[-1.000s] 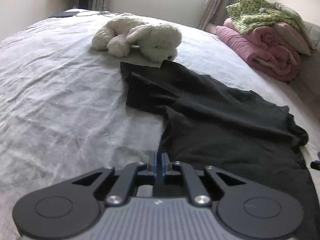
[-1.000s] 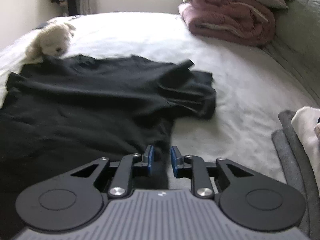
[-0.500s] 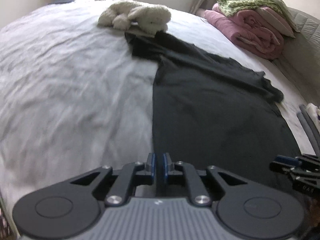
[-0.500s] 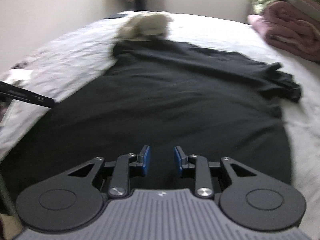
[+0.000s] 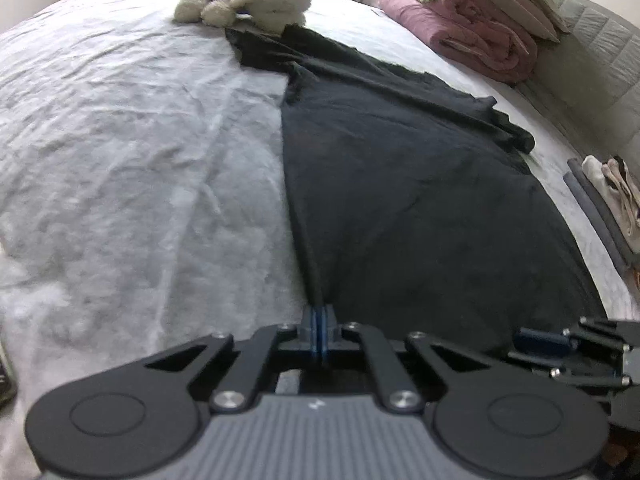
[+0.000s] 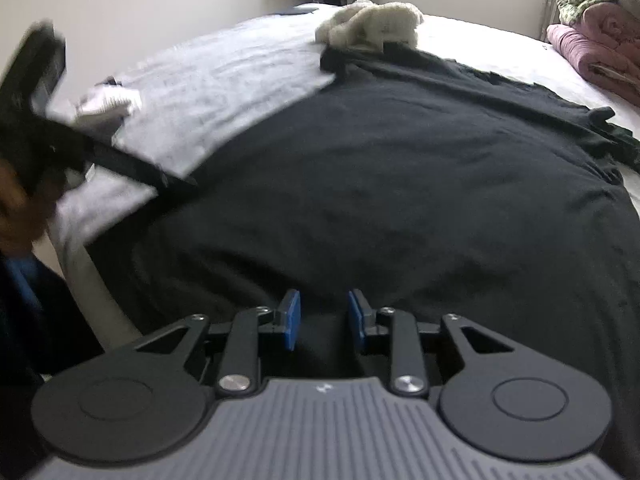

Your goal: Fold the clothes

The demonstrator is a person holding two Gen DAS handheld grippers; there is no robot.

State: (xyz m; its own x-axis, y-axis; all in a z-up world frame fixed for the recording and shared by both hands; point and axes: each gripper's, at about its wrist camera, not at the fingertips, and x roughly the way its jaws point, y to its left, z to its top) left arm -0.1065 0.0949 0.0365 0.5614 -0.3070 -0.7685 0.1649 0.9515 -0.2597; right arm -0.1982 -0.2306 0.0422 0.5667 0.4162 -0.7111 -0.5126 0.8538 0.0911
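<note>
Black on white: holding a dark T-shirt (image 5: 400,168) spread lengthwise on the pale bed sheet (image 5: 140,140), neck end lying far off against a cream plush toy (image 5: 248,0), hem lying nearest. Pinching the hem's left corner in the left gripper (image 5: 319,320), pads pressed together on the cloth and raising a taut ridge along that side seam. Hovering the right gripper (image 6: 322,326) over the hem farther right, jaws standing apart with nothing between them, so fitting equally a grasp being approached or one just let go. Judging by the stretched edge, smoothing or squaring the shirt for a fold. Doing that well: keeping the pull low and gentle, running it straight along the seam, not dragging the far sleeve out from beside the toy, and watching the bunched right sleeve, since creases there are likely to be carried into any fold. Showing only from the left wrist: the clamped corner itself, the rolled pink blanket (image 5: 472,36) and a small stack of folded pieces (image 5: 600,184) at the bed's right edge. Showing only from the right wrist: the parted jaws, the person's hand (image 6: 16,208) blurring behind the left tool, and a crumpled white item (image 6: 108,106) near the sheet's left edge.
</note>
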